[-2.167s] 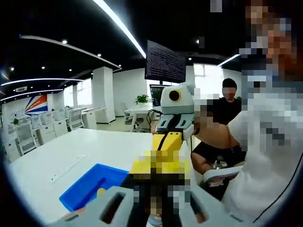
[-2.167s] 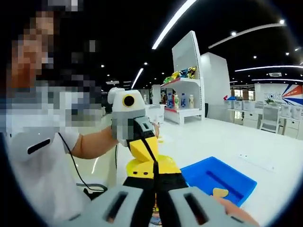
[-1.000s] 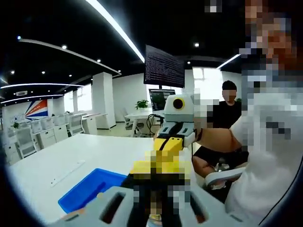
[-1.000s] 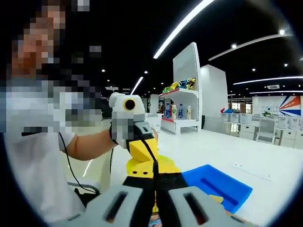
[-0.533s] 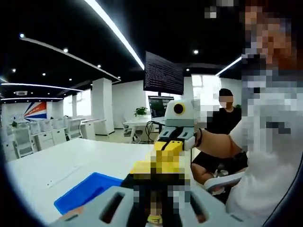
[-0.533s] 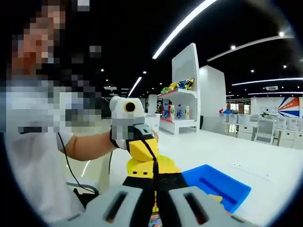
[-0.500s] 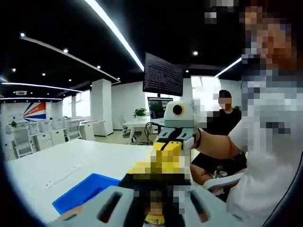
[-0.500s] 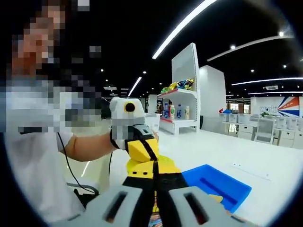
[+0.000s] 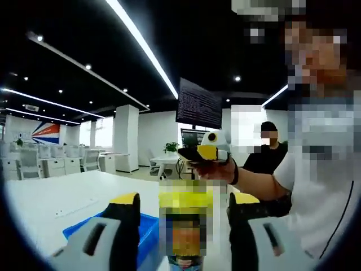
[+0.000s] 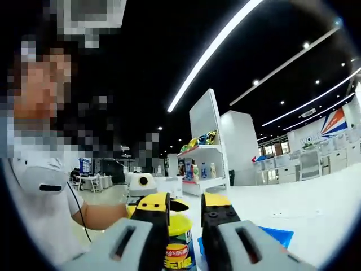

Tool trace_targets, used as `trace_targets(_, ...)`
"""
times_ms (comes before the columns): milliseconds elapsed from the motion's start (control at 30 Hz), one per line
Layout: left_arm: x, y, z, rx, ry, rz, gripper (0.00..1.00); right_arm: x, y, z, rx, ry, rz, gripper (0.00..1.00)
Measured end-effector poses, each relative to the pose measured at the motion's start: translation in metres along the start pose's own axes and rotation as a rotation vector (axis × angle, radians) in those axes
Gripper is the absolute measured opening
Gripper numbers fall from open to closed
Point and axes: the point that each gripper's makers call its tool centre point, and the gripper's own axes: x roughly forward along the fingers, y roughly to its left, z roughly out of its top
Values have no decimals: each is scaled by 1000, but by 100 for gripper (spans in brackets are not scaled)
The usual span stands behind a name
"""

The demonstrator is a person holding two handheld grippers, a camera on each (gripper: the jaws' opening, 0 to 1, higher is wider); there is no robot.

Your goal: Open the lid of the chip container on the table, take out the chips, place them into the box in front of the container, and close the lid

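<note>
Yellow plastic caps the chip container (image 10: 179,244), an upright tube standing on the white table (image 10: 316,203). It rises between the jaws of both tools, which face each other across it. In the left gripper view, the left gripper (image 9: 183,214) has its yellow-tipped jaws spread wide, one on each side of the tube, touching nothing. In the right gripper view, the right gripper (image 10: 185,212) has its jaws parted by a narrower gap, with the lid (image 10: 179,223) showing through it; they do not clearly pinch anything. The blue box (image 9: 148,238) sits on the table just beside the container, on the side away from the person holding the tools.

The lid looks to be on the container, so this reads as either the opening step or the final closing step; the frames do not settle which. If opening, the next move probably calls for one tool to steady the tube while the other closes on the lid's rim and lifts.

Compared with half a second ago, both pairs of jaws, then closed together at the yellow top, have now opened, and both cameras tilt more toward the ceiling.
</note>
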Motion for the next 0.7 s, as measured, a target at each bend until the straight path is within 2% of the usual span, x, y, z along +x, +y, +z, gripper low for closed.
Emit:
trace_targets(200,-5,7,-20,0,16,51,72,-10,-5,-12,14,3,-24,25)
trace_targets(400,-5,5,-34,-10,30,53,71,-15,-7,-19,31,5,-35,26)
trace_targets(700,-2,0,-48,-19,42,42,71,-18,1,-45,-35,86,-15,34)
